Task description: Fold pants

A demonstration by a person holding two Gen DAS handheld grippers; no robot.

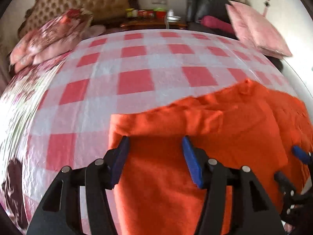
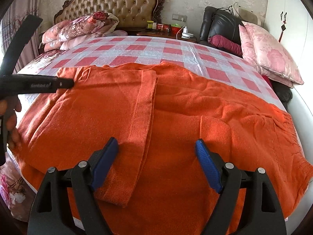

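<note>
Orange pants [image 2: 176,117] are lying spread across a bed [image 2: 137,49] covered in a red-and-white checked sheet. At the left, the left gripper [image 1: 155,143] is hovering over a folded leg edge, jaws wide and gripping nothing. Further right, the right gripper [image 2: 156,145] is hanging over the cloth's middle, jaws also wide and empty. The fabric is looking thick and layered, so a closing pinch is likely catching only the top layer, leaving the fold crooked.
</note>
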